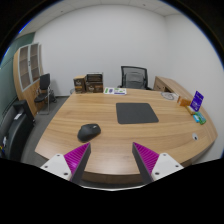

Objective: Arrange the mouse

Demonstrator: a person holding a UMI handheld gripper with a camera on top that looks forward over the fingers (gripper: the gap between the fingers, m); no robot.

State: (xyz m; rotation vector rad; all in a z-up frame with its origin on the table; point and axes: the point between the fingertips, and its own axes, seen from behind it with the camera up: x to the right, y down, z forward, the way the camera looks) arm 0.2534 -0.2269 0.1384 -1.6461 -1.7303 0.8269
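Note:
A black mouse (89,131) lies on the wooden table (120,135), left of a dark grey mouse pad (137,113) that lies flat near the table's middle. My gripper (111,158) hovers over the table's near edge, open, with nothing between its magenta pads. The mouse sits ahead of the left finger (76,158), a short way beyond its tip. The right finger (149,157) points toward the pad's near side.
A purple box (197,99) and small items stand at the table's right end. Papers (116,92) lie at the far side. Black office chairs stand behind the table (133,76) and at the left (14,130). A shelf (27,65) is by the left wall.

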